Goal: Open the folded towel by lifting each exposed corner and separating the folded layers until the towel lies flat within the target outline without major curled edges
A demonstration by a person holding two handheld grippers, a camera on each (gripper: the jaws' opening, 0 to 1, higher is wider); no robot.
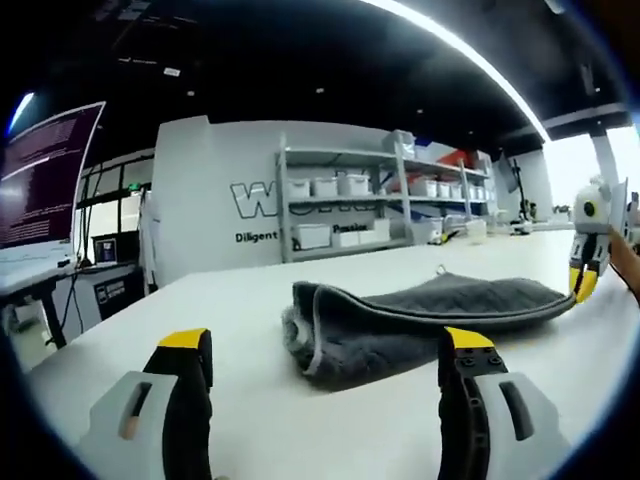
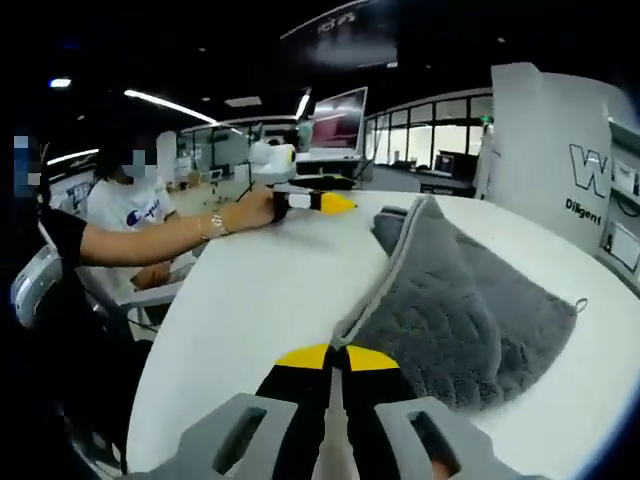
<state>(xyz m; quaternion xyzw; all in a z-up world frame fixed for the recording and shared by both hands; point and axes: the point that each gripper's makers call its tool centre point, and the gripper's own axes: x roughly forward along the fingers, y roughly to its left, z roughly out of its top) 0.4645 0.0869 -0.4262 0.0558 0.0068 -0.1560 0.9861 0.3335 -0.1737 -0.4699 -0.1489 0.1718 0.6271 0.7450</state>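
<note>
The right tongs are pinched together on the pale hem of the grey towel, which lies folded on the white bench. The left tongs stand apart, just short of the towel's near fold, with bare bench all around. On the far wall, partly hidden lettering reads "Diligent".

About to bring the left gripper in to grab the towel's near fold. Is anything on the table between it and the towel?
Nothing visible: bare white table lies between the open left gripper and the grey towel. The right gripper pinches its far edge.
</note>
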